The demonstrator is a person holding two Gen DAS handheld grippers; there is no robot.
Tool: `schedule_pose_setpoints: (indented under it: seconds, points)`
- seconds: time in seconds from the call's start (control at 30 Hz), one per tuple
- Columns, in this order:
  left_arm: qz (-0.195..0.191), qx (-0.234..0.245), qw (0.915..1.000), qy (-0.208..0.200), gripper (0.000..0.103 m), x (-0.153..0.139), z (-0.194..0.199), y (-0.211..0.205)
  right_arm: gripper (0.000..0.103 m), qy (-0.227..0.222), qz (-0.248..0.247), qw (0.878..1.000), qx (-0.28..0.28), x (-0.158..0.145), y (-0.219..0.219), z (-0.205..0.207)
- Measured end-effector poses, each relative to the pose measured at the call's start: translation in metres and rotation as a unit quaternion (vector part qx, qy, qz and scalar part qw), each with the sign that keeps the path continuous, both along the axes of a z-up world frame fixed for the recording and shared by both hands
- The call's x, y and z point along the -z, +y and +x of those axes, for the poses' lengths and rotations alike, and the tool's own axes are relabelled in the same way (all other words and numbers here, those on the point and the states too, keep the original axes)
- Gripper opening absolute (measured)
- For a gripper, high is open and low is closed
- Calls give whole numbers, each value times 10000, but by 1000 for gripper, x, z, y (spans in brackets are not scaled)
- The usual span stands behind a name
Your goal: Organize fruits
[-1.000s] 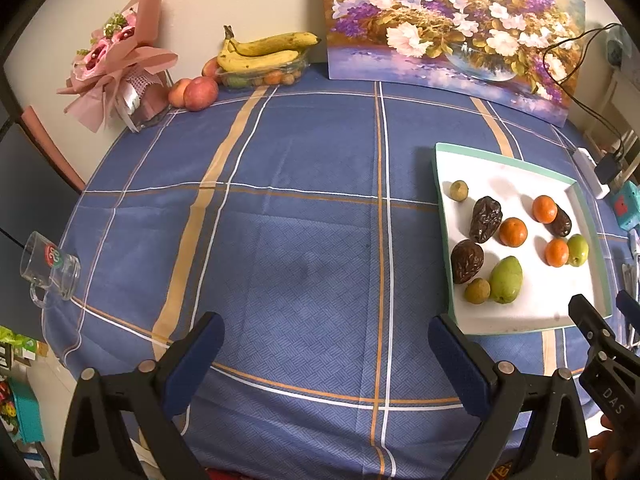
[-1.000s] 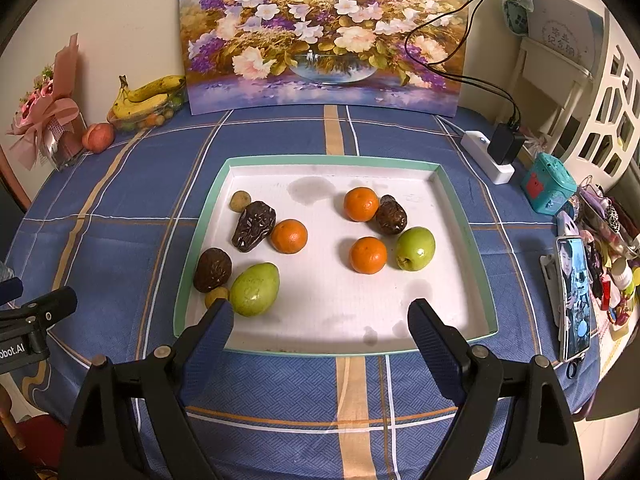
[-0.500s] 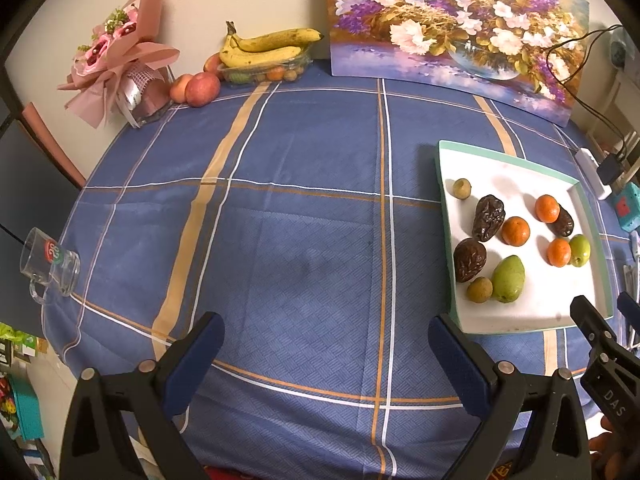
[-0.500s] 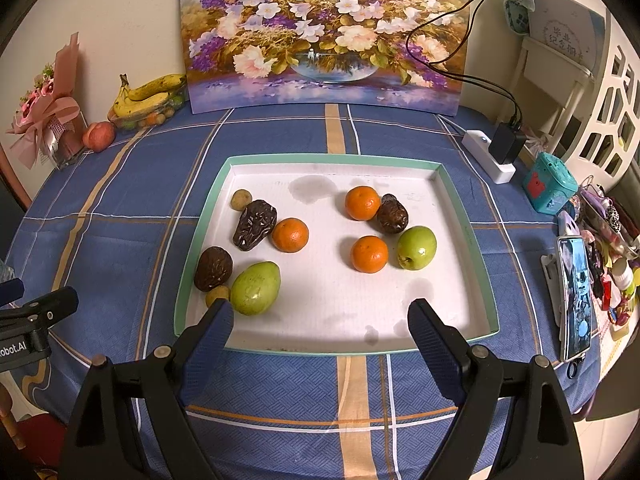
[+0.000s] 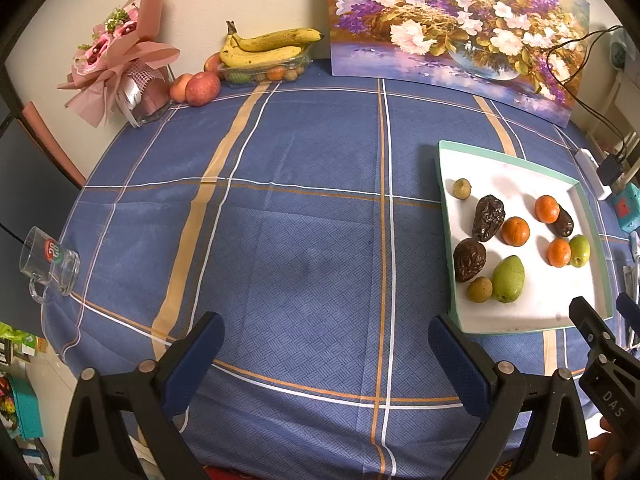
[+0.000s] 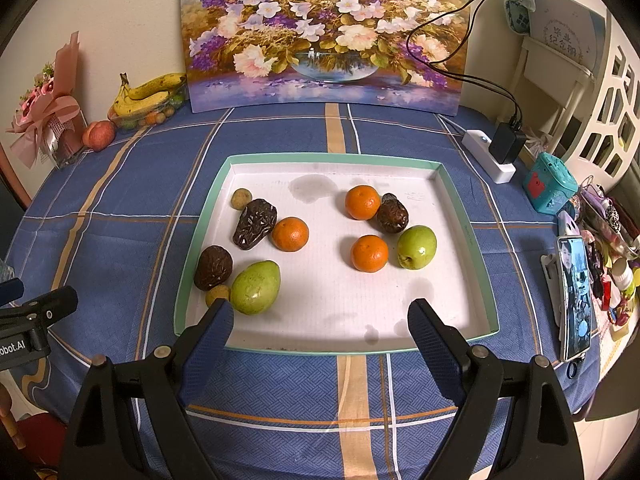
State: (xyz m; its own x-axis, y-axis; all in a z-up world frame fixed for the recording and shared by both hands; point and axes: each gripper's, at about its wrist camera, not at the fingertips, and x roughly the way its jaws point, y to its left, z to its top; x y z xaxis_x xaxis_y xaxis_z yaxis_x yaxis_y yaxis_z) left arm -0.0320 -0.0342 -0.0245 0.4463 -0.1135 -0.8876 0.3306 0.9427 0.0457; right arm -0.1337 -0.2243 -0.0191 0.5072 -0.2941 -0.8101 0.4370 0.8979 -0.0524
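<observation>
The fruits sit in a white tray point(image 6: 460, 200) with a green rim: three oranges point(image 6: 290, 234), a pear point(image 6: 255, 287), a green apple point(image 6: 417, 247) and dark wrinkled fruits. The right gripper point(image 6: 320, 320) hangs over the tray's near edge, jaws wide and empty. The left gripper point(image 5: 326, 338), equally wide, hovers over bare blue tablecloth point(image 5: 300, 220) beside the tray's left rim.

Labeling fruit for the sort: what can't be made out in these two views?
- Fruit in the clear tub, left wrist view: bananas lie on top, so a count is impossible.
- Small round fruit, right wrist view: partly hidden by the right gripper finger and the pear.
- Third apple, left wrist view: mostly behind the tub.
- Right gripper, left wrist view: cut off by the right edge.
</observation>
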Motion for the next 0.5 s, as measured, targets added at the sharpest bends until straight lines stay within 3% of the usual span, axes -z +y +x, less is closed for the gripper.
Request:
schedule_pose_setpoints:
  seconds: [0.5]
  points:
    - [-11, -21, 10000, 17, 103, 0, 0, 0, 89, 17, 3, 10000, -13, 1, 1, 0]
